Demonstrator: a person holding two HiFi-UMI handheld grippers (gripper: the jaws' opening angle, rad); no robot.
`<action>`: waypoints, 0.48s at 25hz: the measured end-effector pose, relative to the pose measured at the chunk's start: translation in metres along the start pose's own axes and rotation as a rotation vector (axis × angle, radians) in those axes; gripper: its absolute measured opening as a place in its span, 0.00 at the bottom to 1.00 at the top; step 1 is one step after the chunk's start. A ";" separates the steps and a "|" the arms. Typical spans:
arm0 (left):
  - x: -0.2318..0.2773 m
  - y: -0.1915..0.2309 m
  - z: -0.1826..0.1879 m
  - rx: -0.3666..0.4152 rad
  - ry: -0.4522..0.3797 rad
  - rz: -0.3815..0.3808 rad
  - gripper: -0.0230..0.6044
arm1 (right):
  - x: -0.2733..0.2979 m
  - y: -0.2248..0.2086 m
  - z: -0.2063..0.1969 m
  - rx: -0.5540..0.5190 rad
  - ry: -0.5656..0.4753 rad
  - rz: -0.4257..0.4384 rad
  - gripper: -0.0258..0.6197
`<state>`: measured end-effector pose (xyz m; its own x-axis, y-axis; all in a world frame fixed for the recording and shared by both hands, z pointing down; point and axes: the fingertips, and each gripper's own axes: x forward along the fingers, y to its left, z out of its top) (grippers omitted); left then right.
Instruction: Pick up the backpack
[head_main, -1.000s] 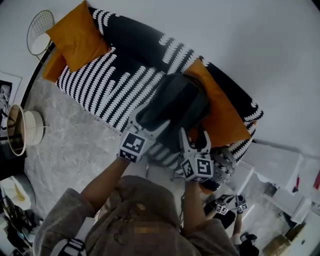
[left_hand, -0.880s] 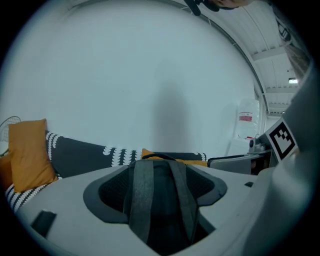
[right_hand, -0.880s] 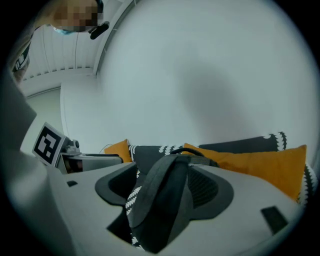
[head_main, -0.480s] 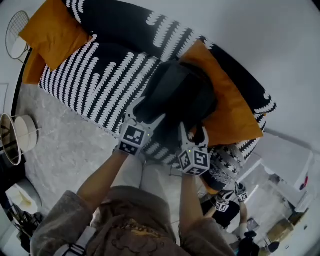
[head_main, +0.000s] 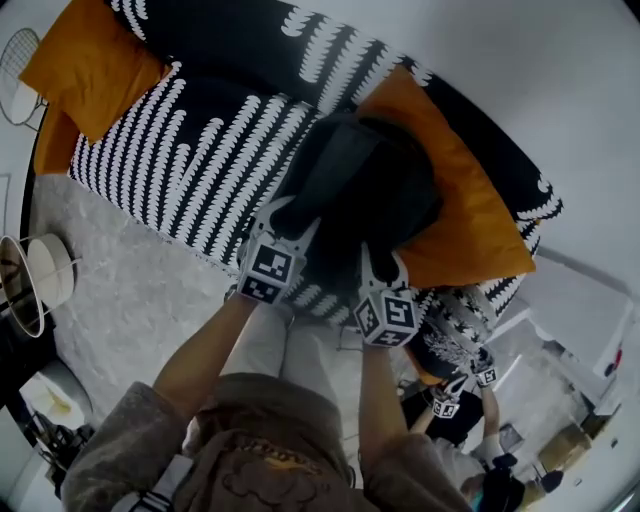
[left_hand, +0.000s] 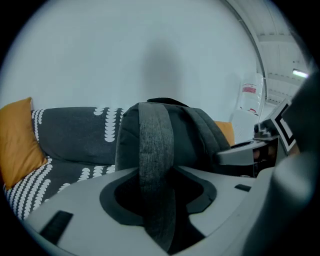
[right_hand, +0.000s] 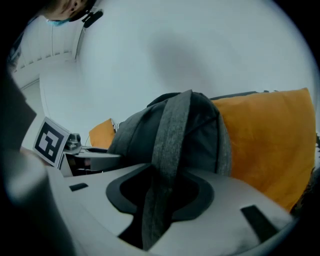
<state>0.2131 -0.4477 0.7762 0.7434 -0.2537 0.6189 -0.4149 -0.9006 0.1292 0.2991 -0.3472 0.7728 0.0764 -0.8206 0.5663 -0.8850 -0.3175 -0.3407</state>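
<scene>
1. the dark grey fabric backpack (head_main: 360, 185) stands upright on the black sofa with rows of white leaf marks (head_main: 190, 150). it leans back against a large orange cushion (head_main: 470, 215), and by the look of it the backpack is not yet off the seat.
2. the left gripper (head_main: 290, 222) has just been closing its jaws. they now pinch a grey woven shoulder strap (left_hand: 155, 150), which runs straight down between them.
3. the right gripper (head_main: 383, 262) has just been closing too, and it pinches the other grey strap (right_hand: 167, 145) in the same way.
4. so the reach and the grip look done. what is left is the lift itself, likely with both hands rising together so the pack comes off evenly.
5. the head view shows where the backpack sits on the sofa, with both grippers side by side at its front, but the straps are lost there, dark on dark. only the two gripper views show each strap caught in its jaws, and each also shows the other gripper at its edge.
</scene>
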 end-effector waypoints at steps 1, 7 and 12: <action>0.000 -0.002 -0.002 0.003 0.013 -0.011 0.29 | 0.001 0.002 -0.001 -0.001 0.008 0.017 0.20; -0.009 -0.021 -0.003 -0.040 0.039 -0.135 0.09 | -0.004 0.013 -0.004 0.019 0.024 0.073 0.09; -0.029 -0.037 0.023 -0.013 -0.030 -0.165 0.08 | -0.024 0.031 0.015 -0.021 -0.009 0.103 0.09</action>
<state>0.2187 -0.4154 0.7352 0.8171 -0.1128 0.5653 -0.2922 -0.9264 0.2374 0.2770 -0.3441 0.7371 -0.0113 -0.8529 0.5220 -0.8978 -0.2212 -0.3809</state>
